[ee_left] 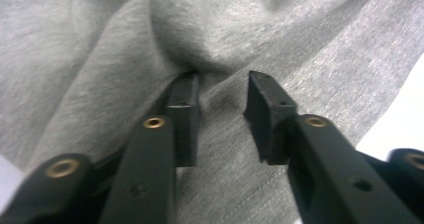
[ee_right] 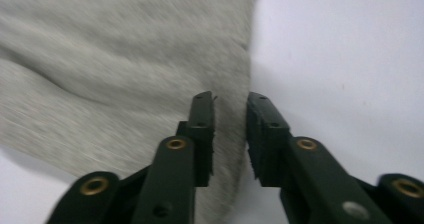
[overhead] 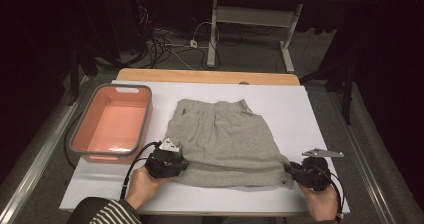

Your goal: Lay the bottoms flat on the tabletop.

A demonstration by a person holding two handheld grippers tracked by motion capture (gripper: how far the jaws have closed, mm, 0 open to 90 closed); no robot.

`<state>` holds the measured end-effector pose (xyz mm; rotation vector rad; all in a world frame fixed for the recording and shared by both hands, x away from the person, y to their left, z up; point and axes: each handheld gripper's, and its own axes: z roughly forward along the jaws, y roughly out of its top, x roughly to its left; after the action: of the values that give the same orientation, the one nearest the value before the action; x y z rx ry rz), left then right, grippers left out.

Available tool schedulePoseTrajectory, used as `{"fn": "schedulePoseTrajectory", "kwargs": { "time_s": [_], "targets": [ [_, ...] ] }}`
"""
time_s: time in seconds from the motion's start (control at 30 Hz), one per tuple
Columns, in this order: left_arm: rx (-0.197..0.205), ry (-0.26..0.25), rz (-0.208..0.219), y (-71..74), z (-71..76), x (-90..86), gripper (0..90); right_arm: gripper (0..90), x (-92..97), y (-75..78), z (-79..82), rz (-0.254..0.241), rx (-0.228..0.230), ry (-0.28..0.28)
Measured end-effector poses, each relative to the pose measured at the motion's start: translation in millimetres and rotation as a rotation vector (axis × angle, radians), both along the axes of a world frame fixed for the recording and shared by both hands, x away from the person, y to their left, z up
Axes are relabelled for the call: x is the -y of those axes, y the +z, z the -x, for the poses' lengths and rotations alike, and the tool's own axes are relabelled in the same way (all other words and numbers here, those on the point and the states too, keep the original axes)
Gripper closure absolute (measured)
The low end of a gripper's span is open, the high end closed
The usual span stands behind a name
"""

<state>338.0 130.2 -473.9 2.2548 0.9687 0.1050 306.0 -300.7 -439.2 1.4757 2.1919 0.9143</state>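
Okay, grey shorts [overhead: 225, 139] lie flat mid-table beside the pink tub [overhead: 111, 124]. Your left gripper [ee_left: 222, 91] straddles a fabric ridge, jaws narrow but unclamped; right gripper [ee_right: 230, 104] gapes narrowly over the hem edge. Pinch both corners firmly before lifting.

My bench [overhead: 310, 114], covered in white, carries the grey shorts [overhead: 225, 134] spread flat and a pink tub [overhead: 112, 121] beside them.

Black two-jaw grippers, brass rivets, trailing black cables, grey three-cornered plates; striped sleeve [overhead: 107, 211] on left forearm.
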Motion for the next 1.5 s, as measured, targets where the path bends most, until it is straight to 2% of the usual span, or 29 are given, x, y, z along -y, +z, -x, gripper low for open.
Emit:
{"fn": "schedulePoseTrajectory", "kwargs": {
  "time_s": [0.07,0.1,0.17,0.23,0.3,0.43,0.57,0.7,0.8,0.83,0.9,0.97,1.1,1.17,1.3,1.33,1.4,1.47,1.5],
  "targets": [
    [0.002,-0.006,-0.014,0.5,-0.3,1.8,74.9,69.8,-13.0,7.0,4.9,0.000,0.044,0.042],
    [0.000,-0.009,-0.019,0.9,-0.8,2.8,77.3,69.8,-18.2,8.2,6.0,0.001,0.051,0.064],
    [-0.007,-0.014,-0.026,1.6,-1.3,3.2,83.5,69.7,-34.2,7.0,7.1,-0.005,0.041,0.132],
    [-0.010,-0.018,-0.033,2.6,-1.3,3.9,85.2,69.7,-52.3,0.8,6.5,0.020,0.014,0.193],
    [-0.028,-0.028,-0.030,3.9,-1.9,3.6,85.9,69.7,-62.7,-3.9,5.2,0.043,-0.010,0.226],
    [-0.045,-0.048,-0.026,8.6,-0.3,1.2,87.2,68.6,-72.7,-11.1,1.6,0.063,-0.039,0.254],
    [-0.033,-0.060,-0.003,19.2,8.0,-5.7,87.3,67.3,-74.9,-17.0,1.6,0.071,-0.074,0.271],
    [-0.031,-0.077,-0.020,22.1,19.0,-9.0,87.2,67.3,-80.0,-20.9,1.5,0.092,-0.082,0.296],
    [-0.025,-0.061,-0.005,22.3,22.6,-13.1,86.7,69.8,-84.2,-21.1,0.9,0.100,-0.080,0.319],
    [-0.012,-0.044,-0.002,22.4,23.3,-13.7,84.9,72.2,-86.1,-21.1,1.2,0.100,-0.082,0.325],
    [0.000,-0.026,0.026,22.8,24.3,-13.1,72.1,75.4,-89.1,-21.2,1.5,0.109,-0.081,0.342],
    [0.007,-0.046,0.050,23.2,27.1,-6.8,63.4,79.6,-91.2,-21.3,0.7,0.109,-0.085,0.354],
    [0.016,-0.090,0.045,20.1,32.4,12.9,55.7,86.9,-92.7,-21.4,-1.0,0.108,-0.096,0.372],
    [0.016,-0.078,0.027,15.3,31.6,21.5,51.2,88.4,-93.2,-21.2,-1.2,0.110,-0.098,0.375],
    [-0.029,-0.056,0.011,4.0,24.0,29.6,49.1,89.3,-94.2,-20.3,-0.5,0.119,-0.104,0.375],
    [-0.024,-0.058,0.017,2.3,24.2,29.9,49.2,89.4,-94.4,-20.3,-0.3,0.121,-0.103,0.375],
    [-0.026,-0.065,0.013,2.6,24.9,30.0,53.7,89.6,-94.4,-20.1,-0.3,0.121,-0.106,0.377],
    [-0.011,-0.085,-0.006,1.6,27.7,31.7,67.3,89.7,-94.4,-20.0,0.1,0.119,-0.110,0.380],
    [0.001,-0.111,-0.027,2.1,29.3,32.7,75.8,89.7,-94.6,-19.8,0.6,0.118,-0.113,0.381]
  ]
}}
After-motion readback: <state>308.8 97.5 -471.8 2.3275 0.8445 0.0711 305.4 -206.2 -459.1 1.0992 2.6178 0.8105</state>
